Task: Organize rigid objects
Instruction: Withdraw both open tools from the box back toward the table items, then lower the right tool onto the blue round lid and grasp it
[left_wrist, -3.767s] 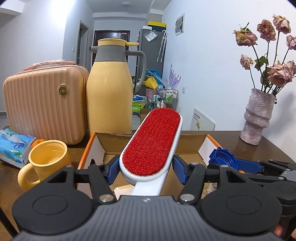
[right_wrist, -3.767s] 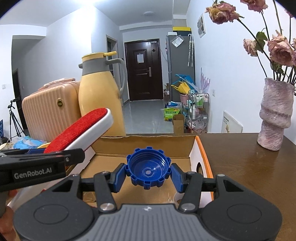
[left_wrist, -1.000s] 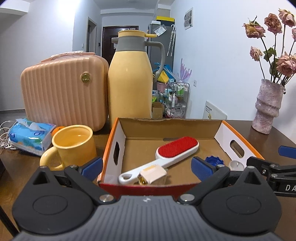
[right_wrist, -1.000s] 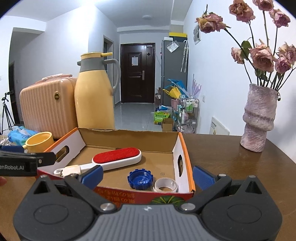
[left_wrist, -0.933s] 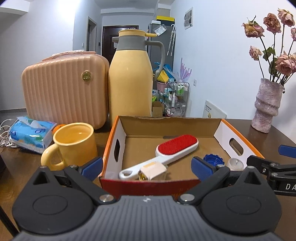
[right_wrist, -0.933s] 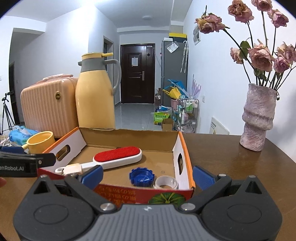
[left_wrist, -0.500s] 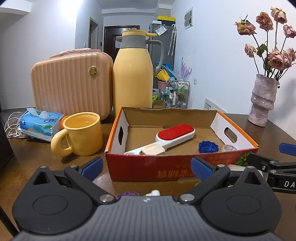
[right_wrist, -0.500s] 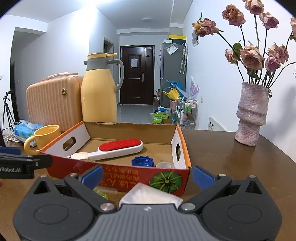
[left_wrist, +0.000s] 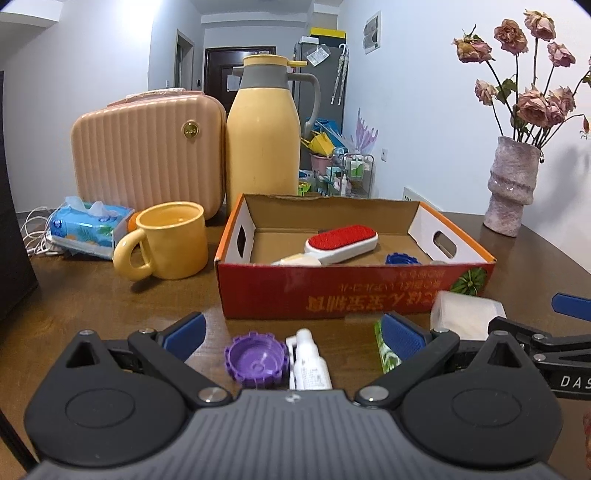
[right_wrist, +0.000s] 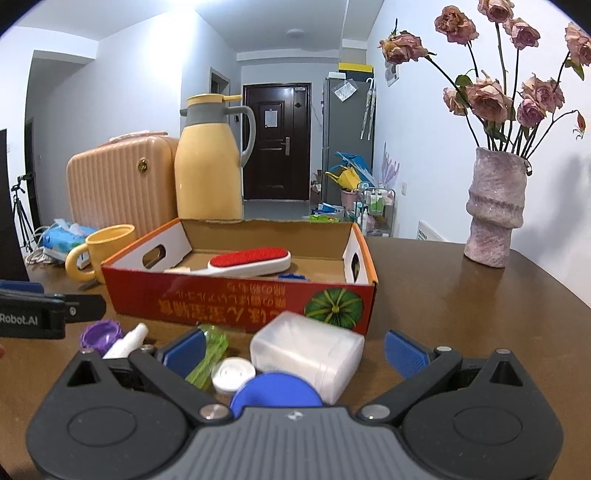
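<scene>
Left wrist view: the left gripper (left_wrist: 293, 328) fills the bottom of the frame, jaws spread wide and empty. Between them on the table (left_wrist: 92, 306) lie a purple cap (left_wrist: 256, 363) and, touching its right side, a white bottle (left_wrist: 308, 363). A green item (left_wrist: 384, 350) peeks out beside the right pad; what it is I cannot tell. Centre frame stands the box (left_wrist: 351, 291), holding a red brush (left_wrist: 341, 242) and a blue cap (left_wrist: 402, 259) to its lower right. A mug (left_wrist: 168, 242) sits left of the box, a vase (left_wrist: 511, 184) at the right edge.

Right wrist view: the right gripper (right_wrist: 293, 350) is likewise released, holding nothing. Low in the frame, between its jaws, rest a white container (right_wrist: 306, 356), a blue lid (right_wrist: 277, 393) and a small white cap (right_wrist: 233, 374), crowded together in front of the box (right_wrist: 240, 299).
</scene>
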